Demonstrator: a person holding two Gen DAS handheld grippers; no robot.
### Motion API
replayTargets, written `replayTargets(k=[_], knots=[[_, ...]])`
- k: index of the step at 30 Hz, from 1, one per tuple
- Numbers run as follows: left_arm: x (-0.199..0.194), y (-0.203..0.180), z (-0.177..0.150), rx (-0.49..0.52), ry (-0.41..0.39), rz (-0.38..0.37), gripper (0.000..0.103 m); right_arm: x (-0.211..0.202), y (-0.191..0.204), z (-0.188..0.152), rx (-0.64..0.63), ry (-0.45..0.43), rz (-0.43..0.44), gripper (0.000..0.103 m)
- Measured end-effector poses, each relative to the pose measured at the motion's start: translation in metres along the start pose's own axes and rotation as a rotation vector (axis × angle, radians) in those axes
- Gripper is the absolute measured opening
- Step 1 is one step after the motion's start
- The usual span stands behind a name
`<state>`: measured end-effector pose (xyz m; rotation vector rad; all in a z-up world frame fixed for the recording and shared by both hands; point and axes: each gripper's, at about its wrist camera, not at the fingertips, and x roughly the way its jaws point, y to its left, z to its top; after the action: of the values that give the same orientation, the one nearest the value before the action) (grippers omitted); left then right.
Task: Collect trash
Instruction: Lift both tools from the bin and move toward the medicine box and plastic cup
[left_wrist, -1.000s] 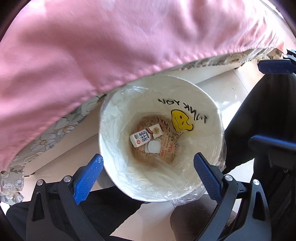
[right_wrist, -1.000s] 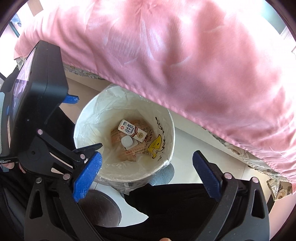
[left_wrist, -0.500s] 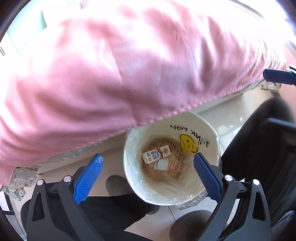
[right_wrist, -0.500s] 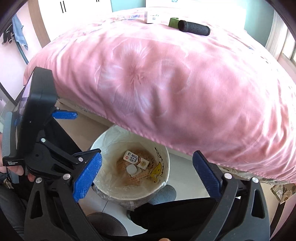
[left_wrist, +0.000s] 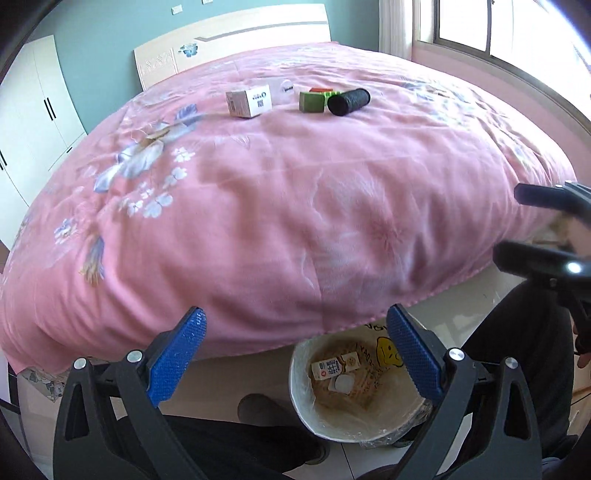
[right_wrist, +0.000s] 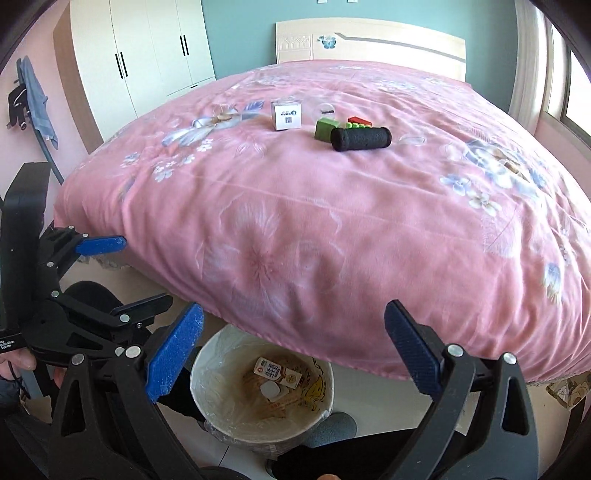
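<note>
A: Trash left on the pink flowered quilt (right_wrist: 332, 206), far side, about 12 o'clock from both tools: white printed cardboard box (right_wrist: 286, 115), green block (right_wrist: 323, 129), black foam-looking cylinder (right_wrist: 360, 139), a red-and-green piece (right_wrist: 359, 122) behind them. A clear round thing beside the box; can't tell what.

B: Bin?

A: White paper bin with clear liner and yellow smiley face (right_wrist: 221, 391), on the floor at 6 o'clock, tucked under the quilt's edge. Small milk carton (right_wrist: 276, 372) and a white lid-like piece already in it.

B: Tools?

A: Left tool (left_wrist: 295, 354) spread wide, nothing held. Right tool (right_wrist: 293, 347) the same.

B: Risks?

A: Cylinder likely rolls on soft bedding if nudged. The pieces sit close together, so a wide pinch may catch two or shove one away. Quilt overhangs the bin rim, so a drop could land on cloth or floor.
</note>
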<state>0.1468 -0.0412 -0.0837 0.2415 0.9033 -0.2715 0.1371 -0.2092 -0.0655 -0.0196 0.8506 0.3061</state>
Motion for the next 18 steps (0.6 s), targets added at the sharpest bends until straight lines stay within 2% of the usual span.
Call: replayTargets(k=[5,9,14,18], knots=[[-0.016,0.001,0.012,-0.003,-0.068,0.044,0.099,-0.006,0.001,0.014,-0.020,-0.057,-0.032,0.096],[-0.024,0.005,0.020,0.002,-0.108,0.052,0.099,-0.012,-0.005,0.024,-0.006,-0.113,-0.022,0.096],[-0.022,0.018,0.034,-0.031,-0.103,0.019,0.099,-0.008,-0.023,0.039,0.033,-0.095,0.060,0.096],[-0.017,0.028,0.046,-0.028,-0.104,0.063,0.099,0.006,-0.038,0.048,0.045,-0.041,0.074,0.096]])
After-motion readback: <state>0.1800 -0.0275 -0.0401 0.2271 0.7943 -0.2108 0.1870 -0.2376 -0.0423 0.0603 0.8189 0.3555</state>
